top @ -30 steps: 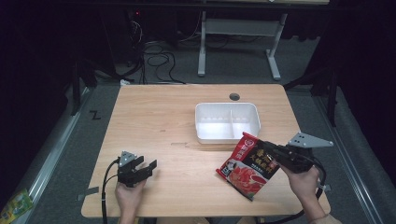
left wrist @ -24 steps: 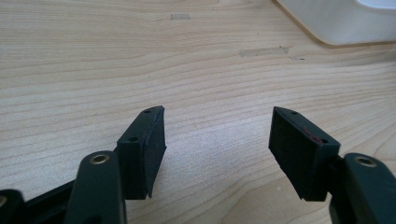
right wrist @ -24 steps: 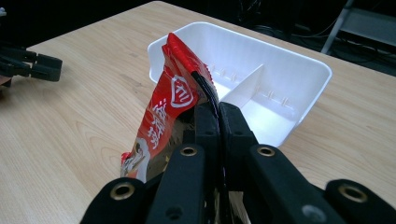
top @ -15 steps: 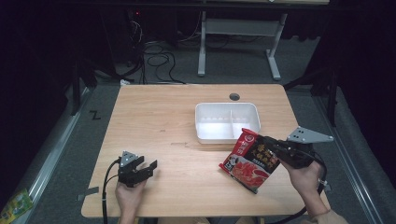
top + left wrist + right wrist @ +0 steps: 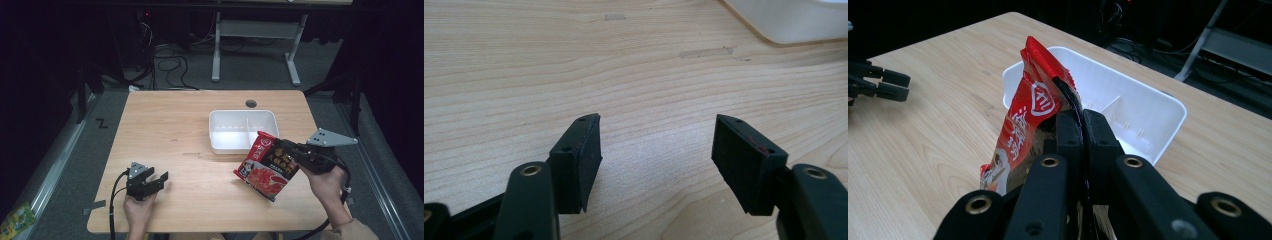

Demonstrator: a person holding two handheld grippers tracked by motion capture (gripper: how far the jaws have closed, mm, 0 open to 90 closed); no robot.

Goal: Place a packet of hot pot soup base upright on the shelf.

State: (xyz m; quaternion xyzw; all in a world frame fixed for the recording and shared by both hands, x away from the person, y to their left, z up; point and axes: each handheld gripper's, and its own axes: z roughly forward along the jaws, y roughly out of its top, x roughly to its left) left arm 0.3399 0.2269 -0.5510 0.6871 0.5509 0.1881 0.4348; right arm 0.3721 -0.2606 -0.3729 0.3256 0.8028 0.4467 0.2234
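Observation:
A red printed snack packet (image 5: 266, 165) hangs tilted above the table's front right, just in front of the white tray (image 5: 220, 142). My right gripper (image 5: 294, 151) is shut on the packet's right edge. Along its jaws in the right gripper view, the packet (image 5: 1025, 125) stands pinched between the closed pads, with the white divided tray (image 5: 1168, 135) behind it. My left gripper (image 5: 159, 181) rests open near the table's front left, held by a hand. In the left gripper view its pads (image 5: 583, 162) stand wide apart over bare wood with nothing between them.
The wooden table (image 5: 170, 130) has a round cable hole (image 5: 251, 103) behind the tray. The tray has two compartments split by a divider. Cables and a desk frame (image 5: 255, 55) lie on the dark floor beyond the table's far edge.
My right gripper has lifted the packet off the table and carried it up toward the tray. The left gripper has stayed where it was.

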